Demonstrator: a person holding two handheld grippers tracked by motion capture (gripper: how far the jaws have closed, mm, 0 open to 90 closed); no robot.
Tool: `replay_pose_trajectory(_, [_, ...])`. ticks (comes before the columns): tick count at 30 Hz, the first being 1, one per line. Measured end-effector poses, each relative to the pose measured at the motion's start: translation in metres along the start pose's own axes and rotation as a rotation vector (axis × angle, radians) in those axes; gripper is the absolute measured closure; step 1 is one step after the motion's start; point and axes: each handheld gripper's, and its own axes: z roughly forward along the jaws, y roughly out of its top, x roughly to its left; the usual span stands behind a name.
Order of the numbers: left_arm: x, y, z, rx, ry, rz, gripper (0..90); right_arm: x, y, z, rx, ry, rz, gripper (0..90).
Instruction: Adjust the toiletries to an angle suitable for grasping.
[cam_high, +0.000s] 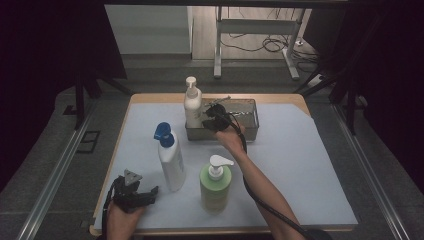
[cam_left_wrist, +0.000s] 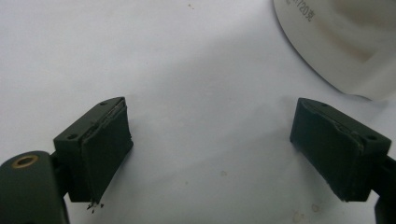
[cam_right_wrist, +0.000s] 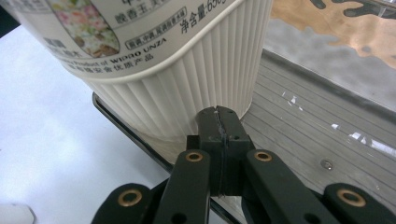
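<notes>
A cream pump bottle (cam_high: 192, 104) stands upright in the left end of a metal tray (cam_high: 251, 131) at the back of the table. My right gripper (cam_high: 210, 116) reaches into the tray just right of that bottle. In the right gripper view its jaws are shut (cam_right_wrist: 219, 125) with nothing between them, and their tips are at the bottle's ribbed base (cam_right_wrist: 187, 86). My left gripper (cam_high: 149, 195) rests open near the front left edge. In the left gripper view its jaws (cam_left_wrist: 210, 123) stand wide apart over the bare mat, with a white bottle's base (cam_left_wrist: 336, 42) just beyond.
A white bottle with a blue pump (cam_high: 170, 160) stands just right of the left gripper. A green bottle with a white pump (cam_high: 216, 185) stands at the front centre, beside the right forearm. A pale mat (cam_high: 300, 170) covers the table.
</notes>
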Motion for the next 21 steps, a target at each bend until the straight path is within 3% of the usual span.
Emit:
replay_pose_trajectory(2, [0.0,0.0,0.0,0.0,0.0,0.0,12.1,-0.001,-0.001,0.0,-0.001,0.001,-0.001,88.0])
replay_pose_trajectory(5, [0.0,0.0,0.0,-0.001,0.0,0.0,12.1,-0.002,-0.001,-0.002,0.003,-0.03,-0.039,80.9])
replay_pose_trajectory(8, [0.0,0.0,0.0,-0.001,0.0,0.0,12.1,-0.005,-0.001,-0.006,-0.02,-0.02,-0.035,77.9])
replay_pose_trajectory(14, [0.0,0.0,0.0,-0.001,0.0,0.0,12.1,-0.007,-0.001,-0.016,-0.029,-0.058,-0.072,63.8])
replay_pose_trajectory(21, [0.0,0.0,0.0,-0.001,0.001,0.0,12.1,-0.012,-0.005,-0.033,-0.056,-0.015,-0.083,49.2])
